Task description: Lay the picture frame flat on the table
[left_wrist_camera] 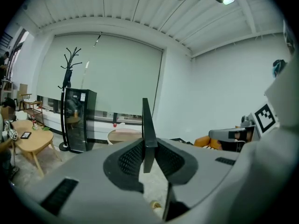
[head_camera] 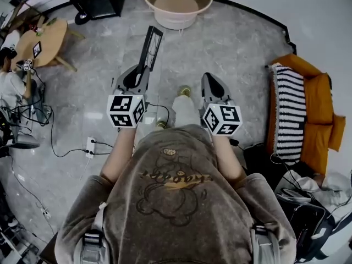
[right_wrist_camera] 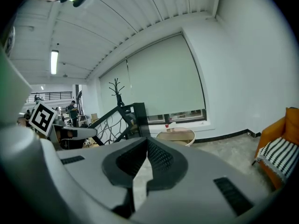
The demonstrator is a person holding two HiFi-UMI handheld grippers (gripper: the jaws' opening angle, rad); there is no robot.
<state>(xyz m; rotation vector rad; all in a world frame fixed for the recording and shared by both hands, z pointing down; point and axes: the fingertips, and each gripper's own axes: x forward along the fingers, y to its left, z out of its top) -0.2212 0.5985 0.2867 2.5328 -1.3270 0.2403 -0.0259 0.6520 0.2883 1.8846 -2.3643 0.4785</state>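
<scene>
The black picture frame (head_camera: 150,48) is held off the floor, standing on edge and sticking forward out of my left gripper (head_camera: 141,73). In the left gripper view the frame (left_wrist_camera: 147,129) shows edge-on as a thin dark bar, and the left gripper (left_wrist_camera: 149,148) is shut on its lower part. My right gripper (head_camera: 213,86) is level with the left one, a little to its right, shut with nothing in it. The right gripper view shows the right gripper (right_wrist_camera: 145,144) with jaws together, and the frame (right_wrist_camera: 122,118) off to its left. A round table (head_camera: 177,3) stands ahead.
A wooden side table (head_camera: 47,40) stands far left beside a seated person. An orange sofa with a striped cushion (head_camera: 291,114) lines the right side. Cables and a power strip (head_camera: 91,146) lie on the floor at left. A coat rack and black cabinet (left_wrist_camera: 77,120) stand ahead left.
</scene>
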